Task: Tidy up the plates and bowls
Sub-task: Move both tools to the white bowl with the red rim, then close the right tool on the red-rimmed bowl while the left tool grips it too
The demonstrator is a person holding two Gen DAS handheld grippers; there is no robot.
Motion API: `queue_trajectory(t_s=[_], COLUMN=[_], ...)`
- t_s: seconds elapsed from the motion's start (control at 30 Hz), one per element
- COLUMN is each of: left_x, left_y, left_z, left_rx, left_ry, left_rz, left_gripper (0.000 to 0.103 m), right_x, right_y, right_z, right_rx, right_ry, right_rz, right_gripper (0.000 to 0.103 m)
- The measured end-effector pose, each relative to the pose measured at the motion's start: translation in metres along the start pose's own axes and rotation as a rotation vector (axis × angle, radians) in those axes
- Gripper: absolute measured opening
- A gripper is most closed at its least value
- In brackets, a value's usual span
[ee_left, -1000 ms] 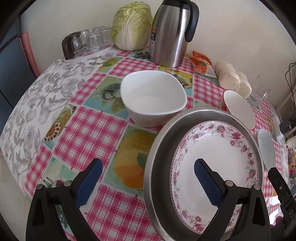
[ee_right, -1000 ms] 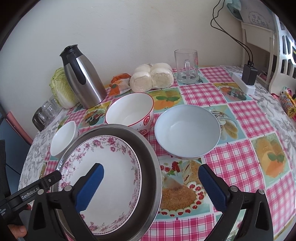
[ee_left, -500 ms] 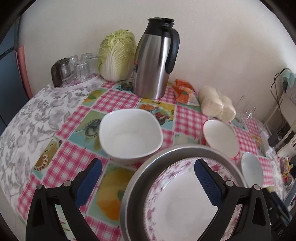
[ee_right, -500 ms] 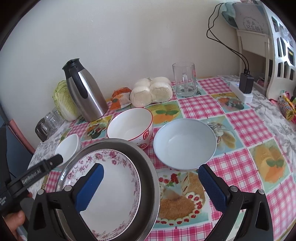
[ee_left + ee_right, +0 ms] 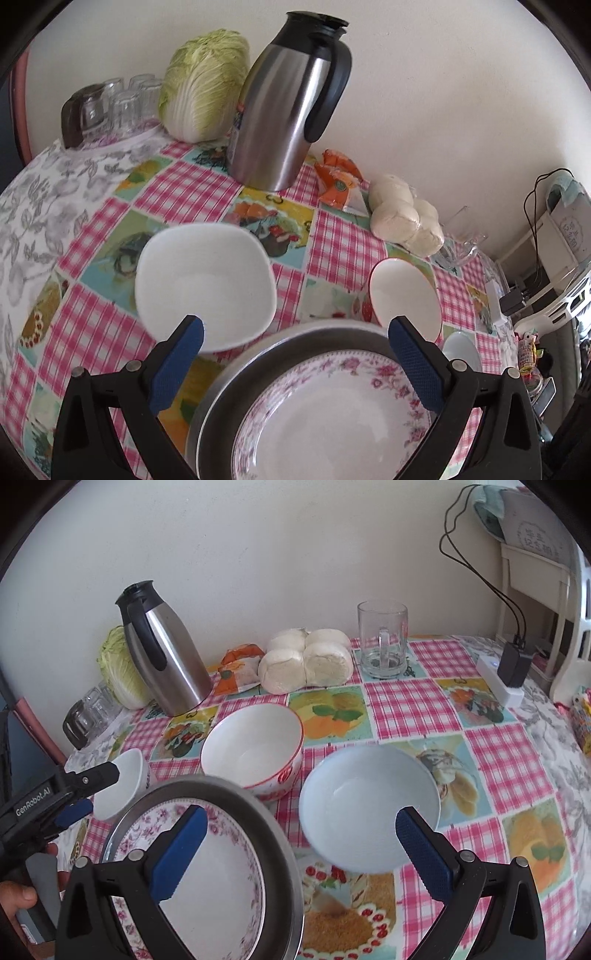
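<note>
A floral-rimmed plate [image 5: 332, 424] [image 5: 218, 878] lies inside a steel basin [image 5: 295, 336] [image 5: 280, 842] at the near table edge. Behind it sit a white squarish bowl [image 5: 207, 284] [image 5: 122, 786], a red-rimmed bowl [image 5: 406, 295] [image 5: 255, 749] and a pale blue bowl [image 5: 461, 350] [image 5: 365, 805]. My left gripper [image 5: 295, 354] is open and holds nothing, hovering over the basin's far rim beside the white bowl. It shows at the left of the right wrist view as the left gripper [image 5: 74, 794]. My right gripper [image 5: 299, 853] is open, empty, spanning the basin and the blue bowl.
Along the wall stand a steel thermos [image 5: 288, 110] [image 5: 162, 653], a cabbage [image 5: 203, 81], upturned glasses [image 5: 114, 103], steamed buns [image 5: 306, 661], an orange packet [image 5: 236, 668] and a glass mug [image 5: 384, 638]. A power strip with charger [image 5: 506, 675] lies at the right.
Both grippers have drawn back and risen, so the basin and plate sit lower in each view and more of the table and wall shows. Both stayed open.
</note>
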State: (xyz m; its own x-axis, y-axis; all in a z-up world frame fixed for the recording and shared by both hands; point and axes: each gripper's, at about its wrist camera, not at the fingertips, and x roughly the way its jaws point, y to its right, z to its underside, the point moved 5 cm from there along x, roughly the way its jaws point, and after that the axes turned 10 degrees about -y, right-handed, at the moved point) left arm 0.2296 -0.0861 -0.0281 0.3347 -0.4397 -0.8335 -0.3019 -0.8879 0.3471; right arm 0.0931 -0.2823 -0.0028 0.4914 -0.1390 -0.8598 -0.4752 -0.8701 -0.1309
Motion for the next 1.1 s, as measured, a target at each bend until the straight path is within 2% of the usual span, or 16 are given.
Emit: queue_trajectory(t_s=[0.2,0.37,0.57,0.63,0.73,0.77,0.83,1.0,1.07,1.1], left_x=[-0.003,0.003,0.036,0.050,0.070,0.076,0.088,0.106,0.112,0.115], left_y=[0.021,0.042,0.053,0.054,0.057,0.059,0.062,0.067,0.071,0.072], left_z=[-0.029,-0.049,-0.055,-0.053,-0.047,-0.045,-0.042,-0.038,-0.035,-0.032], left_rx=[0.093,0.167,0.164,0.159,0.149,0.151,0.156,0.146,0.154,0.160], left_ry=[-0.004,-0.026,-0.133,-0.168,-0.224,-0.241,-0.274,-0.324,-0.348,-0.366], left_rz=[0.002,-0.028,0.007,0.006,0.030,0.028,0.025,0.053,0.043,0.035], left_gripper=[0.100,0.100,0.100,0.100,0.098,0.093,0.080,0.070,0.057,0.054], right_x=[0.003,0.010,0.035,0.044,0.061,0.066,0.076,0.099,0.104,0.108], right_y=[0.005,0.013,0.020,0.020,0.018,0.016,0.012,0.000,-0.002,-0.003], right_z=[-0.032,-0.059,-0.079,-0.081,-0.082,-0.082,-0.081,-0.076,-0.075,-0.074], right_rx=[-0.005,0.042,0.083,0.087,0.100,0.099,0.092,0.058,0.043,0.039], right_ry=[0.008,0.002,-0.060,-0.082,-0.123,-0.132,-0.155,-0.220,-0.234,-0.245], right_rz=[-0.003,-0.051,-0.064,-0.075,-0.073,-0.081,-0.093,-0.087,-0.070,-0.065], right_gripper=[0.103,0.103,0.101,0.086,0.072,0.069,0.055,0.038,0.029,0.022])
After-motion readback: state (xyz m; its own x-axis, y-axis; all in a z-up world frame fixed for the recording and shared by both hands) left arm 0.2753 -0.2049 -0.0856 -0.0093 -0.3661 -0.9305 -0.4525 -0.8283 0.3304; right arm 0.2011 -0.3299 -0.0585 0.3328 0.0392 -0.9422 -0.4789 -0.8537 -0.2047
